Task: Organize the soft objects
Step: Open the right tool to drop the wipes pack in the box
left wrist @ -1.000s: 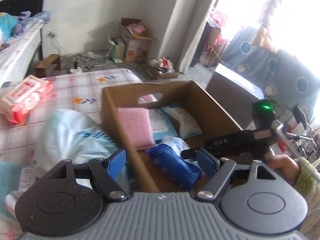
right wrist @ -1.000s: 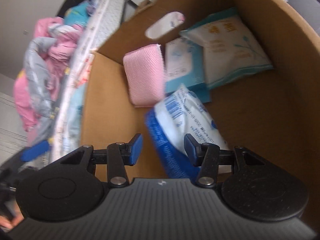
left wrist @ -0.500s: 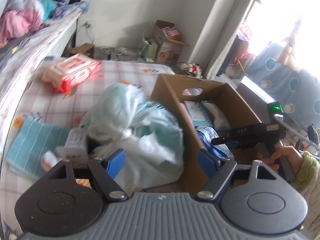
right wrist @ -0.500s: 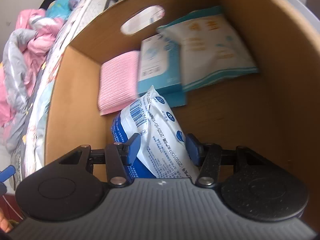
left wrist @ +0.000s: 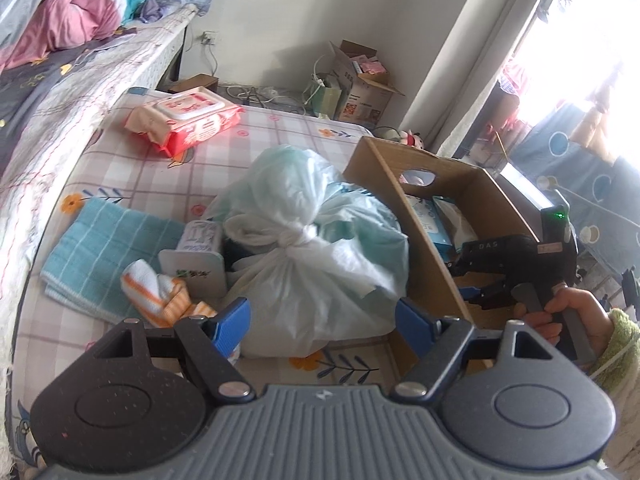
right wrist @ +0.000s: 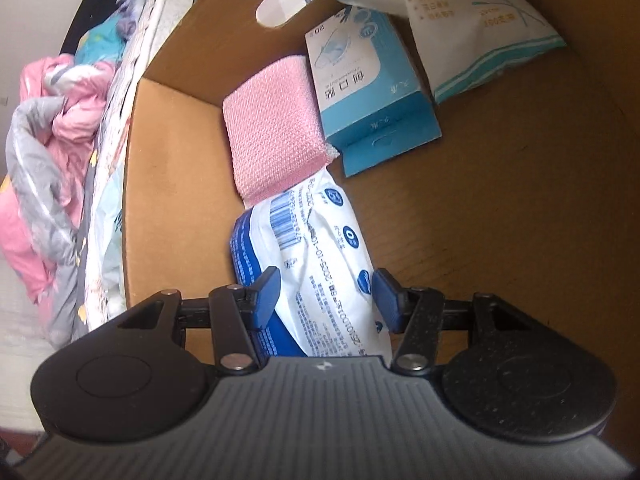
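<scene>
A cardboard box [left wrist: 416,256] stands on the checked mattress. My right gripper [right wrist: 326,298] is inside it, jaws open around a blue and white soft pack [right wrist: 320,264] that lies on the box floor. It also shows in the left wrist view [left wrist: 480,292]. Beyond lie a pink cloth [right wrist: 272,140], a teal box [right wrist: 368,92] and a white pouch [right wrist: 472,28]. My left gripper [left wrist: 322,322] is open and empty over the mattress, facing a knotted plastic bag [left wrist: 308,252].
A teal towel [left wrist: 100,248], an orange striped cloth [left wrist: 160,292], a small white carton [left wrist: 192,272] and a red wipes pack [left wrist: 184,120] lie on the mattress [left wrist: 280,136]. A bed with bedding [left wrist: 60,32] rises at left. Boxes stand by the far wall.
My left gripper pulled back and swung left from over the box toward the bag. My right gripper moved forward so the blue and white pack sits between its open fingers.
</scene>
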`<state>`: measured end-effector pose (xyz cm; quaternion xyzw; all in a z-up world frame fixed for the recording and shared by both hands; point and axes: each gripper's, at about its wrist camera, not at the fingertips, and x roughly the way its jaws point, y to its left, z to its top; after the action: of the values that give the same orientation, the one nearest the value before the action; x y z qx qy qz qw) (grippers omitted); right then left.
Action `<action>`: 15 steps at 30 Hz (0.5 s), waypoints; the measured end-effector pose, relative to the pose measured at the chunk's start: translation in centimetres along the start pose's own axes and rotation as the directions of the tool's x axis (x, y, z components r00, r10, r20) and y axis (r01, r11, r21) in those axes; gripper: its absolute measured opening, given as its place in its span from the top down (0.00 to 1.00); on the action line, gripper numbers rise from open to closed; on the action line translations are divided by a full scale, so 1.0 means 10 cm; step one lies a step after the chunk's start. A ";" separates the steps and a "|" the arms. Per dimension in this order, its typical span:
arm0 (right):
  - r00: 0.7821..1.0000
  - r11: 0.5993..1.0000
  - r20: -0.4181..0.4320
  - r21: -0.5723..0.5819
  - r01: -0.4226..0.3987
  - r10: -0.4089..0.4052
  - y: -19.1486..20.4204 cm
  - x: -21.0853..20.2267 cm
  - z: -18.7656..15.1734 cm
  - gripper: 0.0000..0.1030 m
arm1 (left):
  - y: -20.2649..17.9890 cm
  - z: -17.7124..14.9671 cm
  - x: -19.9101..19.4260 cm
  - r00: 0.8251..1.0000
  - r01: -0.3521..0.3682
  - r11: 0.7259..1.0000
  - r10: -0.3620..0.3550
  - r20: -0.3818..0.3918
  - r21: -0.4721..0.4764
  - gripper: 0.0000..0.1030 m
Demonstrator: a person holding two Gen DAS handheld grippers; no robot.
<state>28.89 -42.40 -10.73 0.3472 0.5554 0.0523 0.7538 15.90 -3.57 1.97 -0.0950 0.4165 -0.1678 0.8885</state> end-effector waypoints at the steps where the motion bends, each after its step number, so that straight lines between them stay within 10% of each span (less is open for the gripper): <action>1: 1.000 1.000 0.007 0.003 -0.002 0.002 0.00 0.02 0.02 0.50 | 0.02 -0.02 -0.02 1.000 -0.006 1.000 0.006 0.002 -0.003 0.22; 15: 0.985 0.988 0.164 -0.129 0.083 -0.061 0.16 -0.44 -0.06 0.33 | 0.46 -0.32 -0.44 0.992 -0.104 0.994 0.106 0.067 -0.022 0.16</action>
<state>27.18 -42.98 -6.38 0.2780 0.5007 0.0345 0.8190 11.81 2.23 1.67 -0.0868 0.3918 -0.1136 0.9089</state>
